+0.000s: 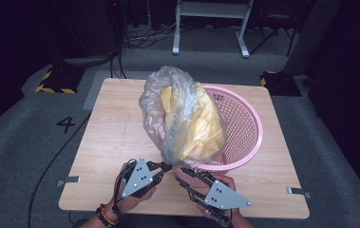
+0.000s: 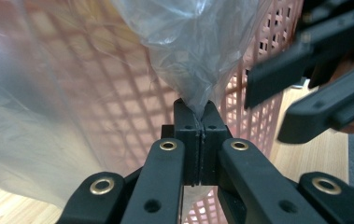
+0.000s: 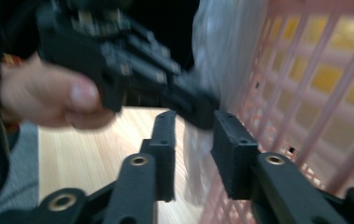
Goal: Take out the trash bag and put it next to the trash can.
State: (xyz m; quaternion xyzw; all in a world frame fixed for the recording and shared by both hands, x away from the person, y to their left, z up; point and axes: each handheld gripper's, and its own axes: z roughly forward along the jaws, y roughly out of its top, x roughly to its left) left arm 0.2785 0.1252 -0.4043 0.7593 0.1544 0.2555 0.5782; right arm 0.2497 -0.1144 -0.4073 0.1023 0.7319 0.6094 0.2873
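Note:
A clear plastic bag (image 1: 182,114) with yellow contents stands tilted in and above a pink mesh basket (image 1: 249,128) on the wooden table (image 1: 111,137). My left gripper (image 1: 168,166) is shut on the bag's lower end at the basket's near side; in the left gripper view the jaws (image 2: 201,112) pinch a gathered fold of the bag (image 2: 188,46) in front of the basket (image 2: 254,112). My right gripper (image 1: 183,175) is just right of it, open. In the right gripper view its jaws (image 3: 193,140) straddle a strip of bag (image 3: 221,46) beside the basket wall (image 3: 315,84), without closing on it.
Metal brackets (image 1: 68,180) sit at the table's near corners. On the floor are a painted "4" (image 1: 66,124), a cable, yellow-black striped bases (image 1: 56,80) and a white frame (image 1: 211,23) behind the table. The table's left half is bare wood.

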